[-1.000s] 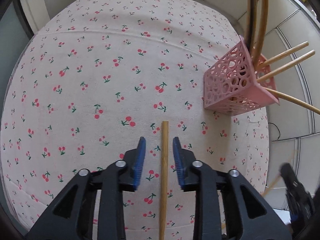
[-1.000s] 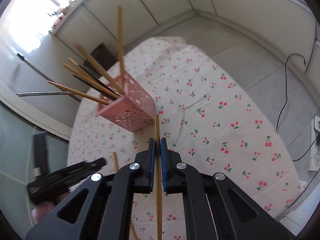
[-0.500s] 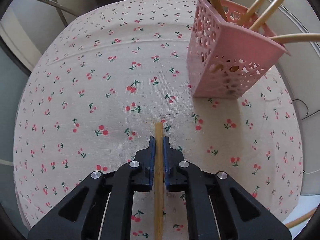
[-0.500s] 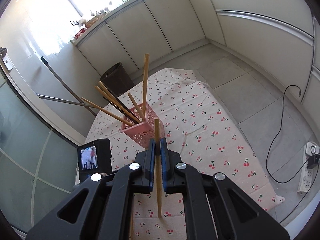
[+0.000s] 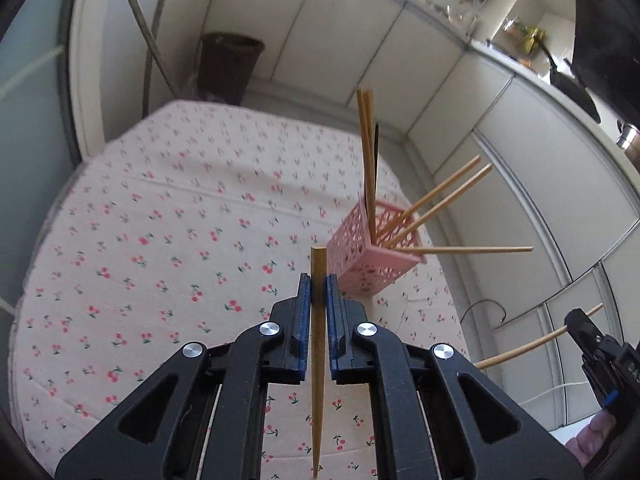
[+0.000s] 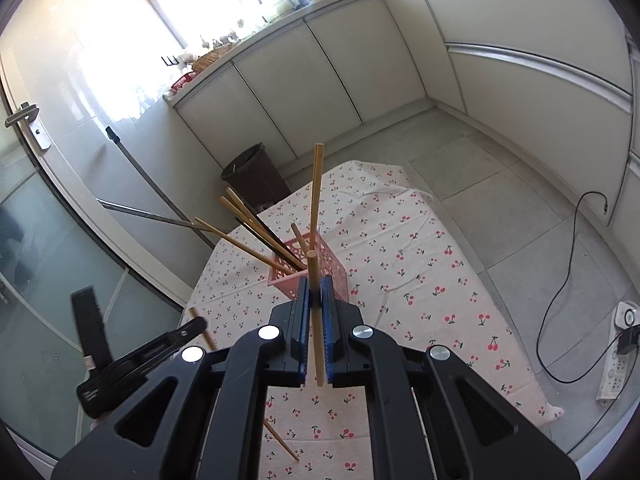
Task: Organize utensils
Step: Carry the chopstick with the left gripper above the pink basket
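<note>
My left gripper is shut on a wooden chopstick and holds it in the air above the table, left of the pink perforated holder. The holder has several chopsticks leaning out of it. My right gripper is shut on another wooden chopstick, raised high above the table with the holder just beyond its tips. The right gripper also shows at the right edge of the left wrist view, and the left gripper at the lower left of the right wrist view.
The table wears a cherry-print cloth. A dark bin stands on the floor behind it, by white cabinets. A cable and a power strip lie on the tiled floor at the right.
The left gripper closed on the chopstick lying on the cloth and lifted it off the table. The right gripper rose higher with its chopstick, farther above the holder.
</note>
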`<action>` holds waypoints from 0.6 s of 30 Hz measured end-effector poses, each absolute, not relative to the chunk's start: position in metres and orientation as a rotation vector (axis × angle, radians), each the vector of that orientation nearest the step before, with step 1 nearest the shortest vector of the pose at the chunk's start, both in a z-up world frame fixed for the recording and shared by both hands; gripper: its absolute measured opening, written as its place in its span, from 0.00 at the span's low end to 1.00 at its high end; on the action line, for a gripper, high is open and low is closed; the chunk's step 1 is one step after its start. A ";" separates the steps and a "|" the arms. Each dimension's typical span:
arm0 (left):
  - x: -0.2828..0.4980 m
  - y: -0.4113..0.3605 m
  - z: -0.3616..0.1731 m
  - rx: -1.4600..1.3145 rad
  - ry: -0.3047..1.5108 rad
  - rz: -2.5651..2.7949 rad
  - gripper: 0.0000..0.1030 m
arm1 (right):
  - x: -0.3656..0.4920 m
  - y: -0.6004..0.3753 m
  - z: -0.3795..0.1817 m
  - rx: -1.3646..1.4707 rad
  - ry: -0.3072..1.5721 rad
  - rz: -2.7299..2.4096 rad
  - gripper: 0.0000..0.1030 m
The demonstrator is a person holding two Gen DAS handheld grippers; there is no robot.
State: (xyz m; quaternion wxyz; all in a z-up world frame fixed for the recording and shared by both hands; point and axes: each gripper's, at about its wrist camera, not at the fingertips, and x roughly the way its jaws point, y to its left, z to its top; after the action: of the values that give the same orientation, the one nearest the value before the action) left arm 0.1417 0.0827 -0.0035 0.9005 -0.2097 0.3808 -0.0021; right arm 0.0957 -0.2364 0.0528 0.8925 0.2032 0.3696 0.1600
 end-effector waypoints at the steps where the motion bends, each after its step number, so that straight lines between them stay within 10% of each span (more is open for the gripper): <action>1: 0.138 0.086 0.002 -0.428 0.769 0.003 0.06 | 0.095 -0.238 0.056 0.421 0.762 0.331 0.06; 18: 0.151 0.076 0.131 -0.384 0.535 0.013 0.06 | 0.103 -0.271 0.065 0.525 0.745 0.319 0.06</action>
State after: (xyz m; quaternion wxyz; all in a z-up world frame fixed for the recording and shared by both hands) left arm 0.1509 0.0761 0.1311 0.9463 -0.1883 0.2626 0.0063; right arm 0.1032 -0.2710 0.0646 0.8857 0.2522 0.3584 0.1534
